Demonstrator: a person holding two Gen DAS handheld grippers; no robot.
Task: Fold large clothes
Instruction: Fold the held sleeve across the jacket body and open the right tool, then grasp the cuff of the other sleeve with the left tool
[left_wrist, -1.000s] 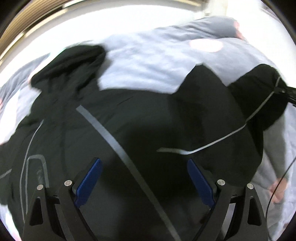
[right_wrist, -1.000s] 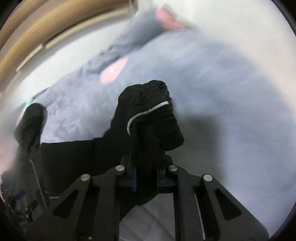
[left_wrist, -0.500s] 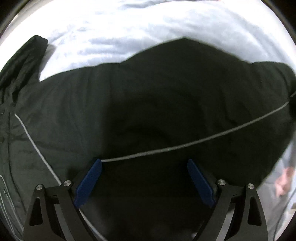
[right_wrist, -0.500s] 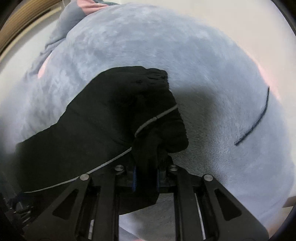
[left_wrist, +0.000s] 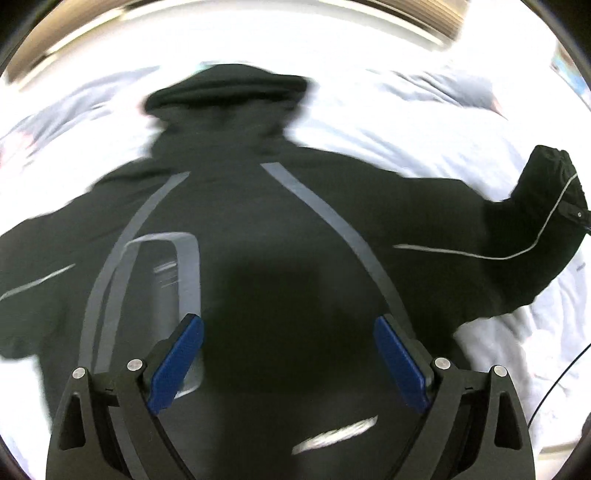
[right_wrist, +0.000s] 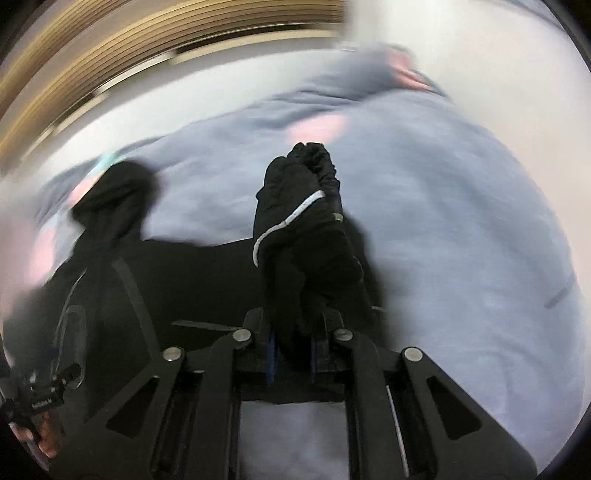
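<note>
A black hooded jacket with grey reflective stripes lies spread on a pale grey blanket, hood at the far end. My left gripper hangs open above the jacket's body, blue pads wide apart, holding nothing. My right gripper is shut on the jacket's right sleeve cuff, which bunches up between the fingers. That sleeve also shows at the right edge of the left wrist view, stretched out sideways.
The grey blanket with pink patches covers the surface under the jacket. A wooden slatted edge and pale wall run behind. A thin black cable lies at the right.
My left gripper pulled back, and the whole jacket with its hood came into view. My right gripper, still holding the cuff, swung so the sleeve stretches outward.
</note>
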